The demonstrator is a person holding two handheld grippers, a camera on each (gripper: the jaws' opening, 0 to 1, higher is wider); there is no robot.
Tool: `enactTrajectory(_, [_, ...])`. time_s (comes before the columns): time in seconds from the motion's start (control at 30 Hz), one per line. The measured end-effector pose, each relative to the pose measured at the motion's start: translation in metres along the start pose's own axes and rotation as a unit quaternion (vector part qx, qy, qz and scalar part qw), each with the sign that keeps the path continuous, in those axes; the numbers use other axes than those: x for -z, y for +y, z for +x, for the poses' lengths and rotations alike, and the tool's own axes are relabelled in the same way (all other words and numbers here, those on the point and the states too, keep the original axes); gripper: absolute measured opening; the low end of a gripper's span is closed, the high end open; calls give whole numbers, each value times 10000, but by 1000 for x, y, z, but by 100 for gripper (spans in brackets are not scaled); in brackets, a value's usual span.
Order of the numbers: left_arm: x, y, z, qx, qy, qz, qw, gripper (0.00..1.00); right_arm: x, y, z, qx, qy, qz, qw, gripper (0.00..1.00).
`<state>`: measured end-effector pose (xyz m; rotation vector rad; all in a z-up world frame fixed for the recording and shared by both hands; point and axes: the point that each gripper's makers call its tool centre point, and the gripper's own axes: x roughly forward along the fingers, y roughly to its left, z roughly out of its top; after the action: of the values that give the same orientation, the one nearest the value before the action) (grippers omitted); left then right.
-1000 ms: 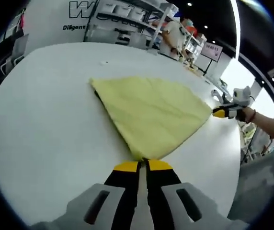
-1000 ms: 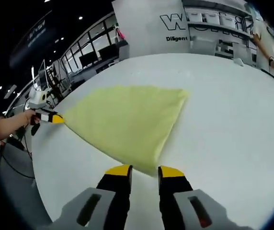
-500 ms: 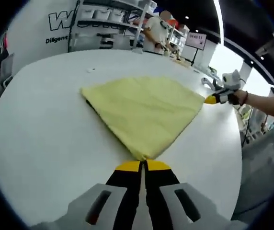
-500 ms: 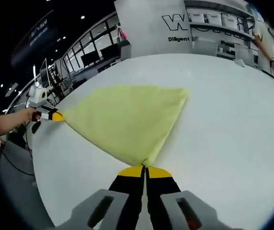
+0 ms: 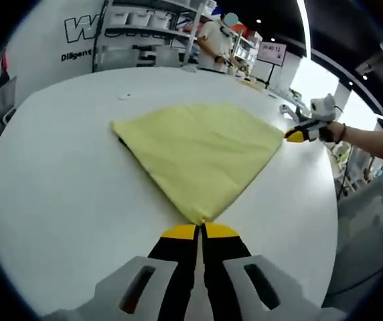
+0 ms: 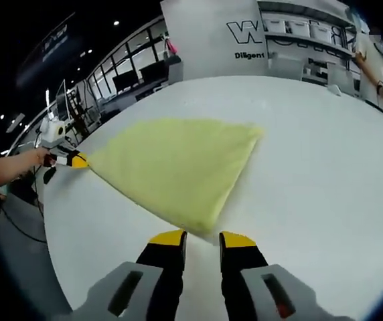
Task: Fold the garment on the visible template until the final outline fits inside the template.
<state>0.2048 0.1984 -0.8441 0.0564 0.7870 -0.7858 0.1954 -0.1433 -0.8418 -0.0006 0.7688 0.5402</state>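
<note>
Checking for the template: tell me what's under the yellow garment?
Only the white table shows around the yellow garment. A thin dark edge peeks out at its left; the rest is covered.

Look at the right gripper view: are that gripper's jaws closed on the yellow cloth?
No, the right gripper has its jaws apart, with the near corner of the yellow cloth lying free on the white table.

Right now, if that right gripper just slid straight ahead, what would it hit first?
Probably the near corner of the yellow garment, lying just ahead of the right gripper's open fingers on the white table.
</note>
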Motion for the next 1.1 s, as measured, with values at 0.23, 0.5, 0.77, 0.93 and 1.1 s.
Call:
enactTrajectory(0.23, [0, 0, 0, 57, 99, 122, 9999, 3, -9, 4, 6, -175, -64, -210, 9996, 0])
enactTrajectory(0.5, [13, 13, -21, 86, 867, 1066, 9905, 2, -14, -6, -3, -103, -5, -353, 9993, 0])
enactTrajectory(0.77, [5, 4, -17, 135, 461, 310, 9984, 2, -1, 2, 0, -224, 333, 77, 9992, 1])
enactTrajectory(0.93, [-3, 4, -11, 117, 164, -217, 9996, 6, -2, 4, -1, -263, 307, 212, 9990, 28])
enactTrajectory(1.1, [-3, 0, -4, 175, 194, -514, 9983, 17, -1, 7, 2, -292, 271, 227, 9989, 16])
